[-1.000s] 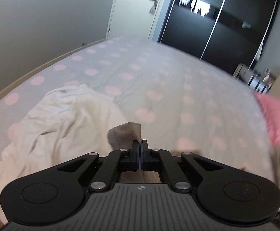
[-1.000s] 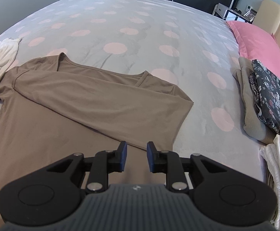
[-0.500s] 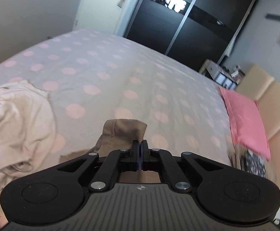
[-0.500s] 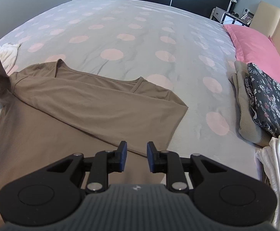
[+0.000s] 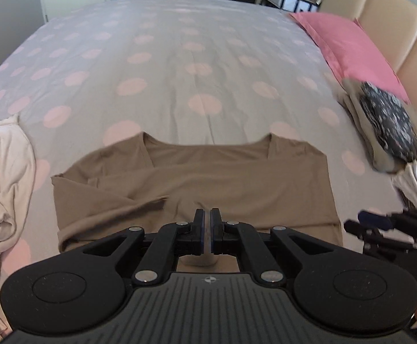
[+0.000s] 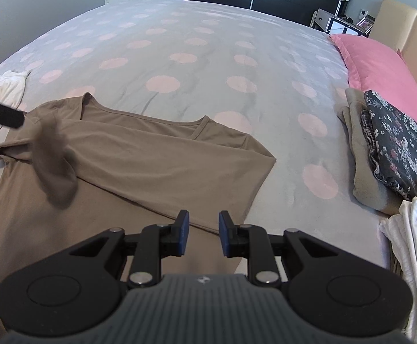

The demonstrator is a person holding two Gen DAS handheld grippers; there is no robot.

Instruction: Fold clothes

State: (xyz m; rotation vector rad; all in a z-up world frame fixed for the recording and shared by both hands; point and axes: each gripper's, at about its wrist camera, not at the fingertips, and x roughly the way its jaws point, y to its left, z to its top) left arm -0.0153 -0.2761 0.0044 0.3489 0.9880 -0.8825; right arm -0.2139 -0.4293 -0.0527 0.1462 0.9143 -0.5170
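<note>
A brown long-sleeved shirt [image 5: 208,177] lies flat on the dotted bedspread [image 5: 197,57], neckline away from me. Its right sleeve is folded across the chest. My left gripper [image 5: 207,215] hovers low over the shirt's middle. Its jaws are just starting to open, and a strip of the left sleeve is still pinched between the pads. In the right wrist view that sleeve [image 6: 55,166] hangs blurred from the left gripper's fingertips [image 6: 10,117] over the shirt [image 6: 151,157]. My right gripper [image 6: 204,223] stands open and empty above the shirt's lower right edge.
A crumpled cream garment [image 5: 2,177] lies left of the shirt. At the right sit a folded grey piece with a dark floral one [image 6: 392,143] on top, a stack of white folded clothes [image 6: 409,243], a pink pillow [image 6: 380,66] and a beige headboard [image 5: 395,28].
My left gripper has swung right and down with the brown sleeve, from above the cream pile to over the shirt's middle. The right gripper has stayed put.
</note>
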